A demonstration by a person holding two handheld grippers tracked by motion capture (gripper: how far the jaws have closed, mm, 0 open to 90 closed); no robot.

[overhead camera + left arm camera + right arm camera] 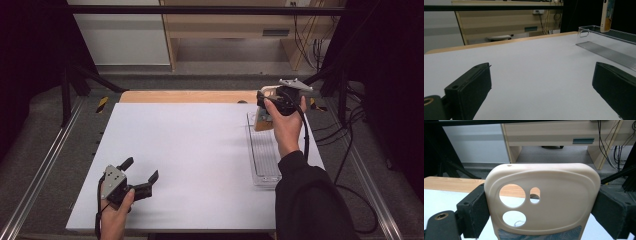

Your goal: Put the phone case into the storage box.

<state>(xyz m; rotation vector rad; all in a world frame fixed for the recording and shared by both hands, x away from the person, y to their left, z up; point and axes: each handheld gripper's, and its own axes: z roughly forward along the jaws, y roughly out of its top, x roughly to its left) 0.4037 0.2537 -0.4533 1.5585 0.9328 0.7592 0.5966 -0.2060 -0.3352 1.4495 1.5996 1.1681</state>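
Phone case (541, 202), cream-coloured with camera cut-outs and a blue patterned lower part, clamped across its width between the jaws of the right gripper (541, 210). In the high view the right gripper (272, 102) holds the case (263, 120) upright above the far end of the clear plastic tray (262, 160), lifted off the tray floor. From the left gripper view the case (607, 15) hangs over the tray's far end (599, 37).

Left gripper (140, 172) sits well away from the tray, near the table's front left, jaws spread wide with nothing between them; white tabletop (531, 65) ahead of it.

Handling, as judged: case looks light, thin-walled, somewhat flexible rubber or silicone, not fragile. Side walls are likely to bow under a hard squeeze, so moderate pressure. Best hold looks to be across the long edges near the camera end, as now; the matt surface should not slip much.

Beyond the tray: wooden table edge (185, 96), grey floor, desk furniture.
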